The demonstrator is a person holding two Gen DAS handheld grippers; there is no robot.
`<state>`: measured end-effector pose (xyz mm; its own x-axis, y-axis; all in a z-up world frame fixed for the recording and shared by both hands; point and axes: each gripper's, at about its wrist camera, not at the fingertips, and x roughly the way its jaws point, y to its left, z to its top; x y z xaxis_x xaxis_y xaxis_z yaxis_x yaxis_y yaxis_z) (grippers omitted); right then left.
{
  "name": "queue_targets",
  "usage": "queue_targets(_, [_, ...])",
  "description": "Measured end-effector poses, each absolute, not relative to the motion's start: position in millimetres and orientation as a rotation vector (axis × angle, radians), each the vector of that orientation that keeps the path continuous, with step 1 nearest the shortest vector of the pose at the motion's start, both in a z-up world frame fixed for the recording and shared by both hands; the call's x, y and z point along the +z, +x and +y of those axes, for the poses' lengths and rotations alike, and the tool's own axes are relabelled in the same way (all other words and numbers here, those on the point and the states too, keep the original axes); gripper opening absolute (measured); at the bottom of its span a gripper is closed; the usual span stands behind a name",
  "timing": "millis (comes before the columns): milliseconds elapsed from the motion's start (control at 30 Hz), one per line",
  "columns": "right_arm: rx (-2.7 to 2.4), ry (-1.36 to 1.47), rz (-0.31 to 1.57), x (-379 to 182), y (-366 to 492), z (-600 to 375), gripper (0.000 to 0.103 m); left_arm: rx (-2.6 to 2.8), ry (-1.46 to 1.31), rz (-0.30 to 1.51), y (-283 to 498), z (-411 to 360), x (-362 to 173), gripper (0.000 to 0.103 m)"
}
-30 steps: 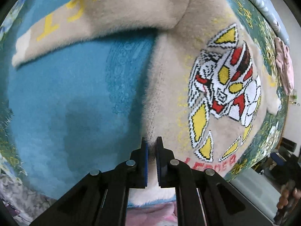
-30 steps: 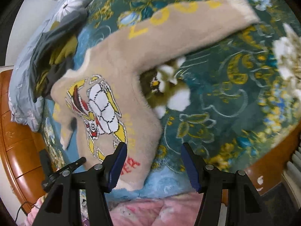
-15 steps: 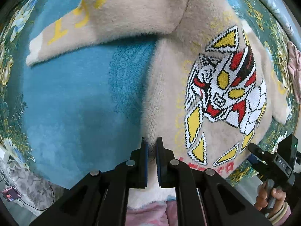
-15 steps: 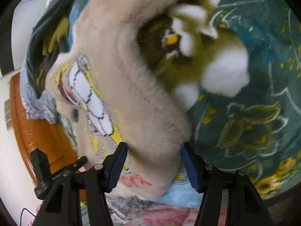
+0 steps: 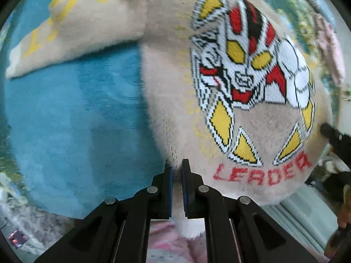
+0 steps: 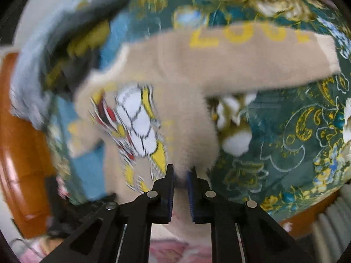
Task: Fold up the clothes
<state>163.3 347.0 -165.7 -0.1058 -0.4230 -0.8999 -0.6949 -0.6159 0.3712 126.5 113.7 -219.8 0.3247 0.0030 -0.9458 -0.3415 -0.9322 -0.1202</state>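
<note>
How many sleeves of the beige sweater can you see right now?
2. One sleeve stretches left in the left wrist view; the other sleeve stretches right in the right wrist view.

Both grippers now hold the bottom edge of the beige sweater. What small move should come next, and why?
Probably lift the hem together and carry it toward the collar. The left gripper and the right gripper are each shut on a hem corner of the sweater, which lies face up on the bedspread, sleeves spread.
</note>
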Motion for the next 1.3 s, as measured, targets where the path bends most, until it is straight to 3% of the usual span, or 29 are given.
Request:
queue_targets(33, [1.798,-1.945,1.283,-170.7,165.4,340.0,0.021,1.655,-2.314,0.330,125.3,107.8,-222.0,0.007])
queue_targets(100, [1.802,-1.920,1.364,-177.1,174.0,335.4,0.036,1.673,-2.373,0.348,122.8,91.3,-228.7,0.007])
queue_targets(267, [1.748,-1.717,1.435,-182.6,209.2,375.4,0.037,1.691,-2.435,0.344,126.7,71.9,-239.1,0.008])
queue_targets(467, [1.608,-1.258,1.665,-200.1,255.8,456.5,0.038,1.671,-2.416,0.468,139.4,84.7,-240.3,0.010])
queue_targets(633, [1.455,-0.927,1.799,-219.9,274.7,509.6,0.039,1.777,-2.409,0.267,135.3,73.0,-218.7,0.012])
queue_targets(700, [1.389,-0.805,1.837,-227.9,280.4,529.9,0.039,1.854,-2.394,0.162,130.4,65.2,-204.7,0.020])
queue_targets(767, [1.349,-0.784,1.830,-237.0,279.7,542.9,0.039,1.931,-2.394,0.082,124.8,55.2,-191.9,0.027])
queue_targets(967, [1.262,-0.750,1.858,-258.5,275.8,558.5,0.041,2.070,-2.428,-0.105,61.6,12.6,-167.8,0.028])
queue_targets(1033, [1.252,-0.748,1.858,-261.4,274.5,561.0,0.038,2.096,-2.442,-0.139,45.8,16.1,-163.2,0.029])
queue_targets(1067, [1.248,-0.746,1.858,-262.8,273.8,562.2,0.031,2.102,-2.453,-0.154,44.9,17.2,-156.8,0.029])
queue_targets(1100, [1.243,-0.745,1.858,-264.2,273.1,563.5,0.016,2.101,-2.468,-0.170,46.9,16.9,-155.2,0.029])
queue_targets(1200, [1.288,-0.779,1.849,-263.7,263.6,570.4,0.008,2.092,-2.510,-0.216,49.9,15.4,-163.5,0.029])
queue_targets(1300, [1.370,-0.791,1.822,-252.9,263.1,577.2,0.007,2.095,-2.511,-0.224,55.1,19.7,-154.7,0.029])
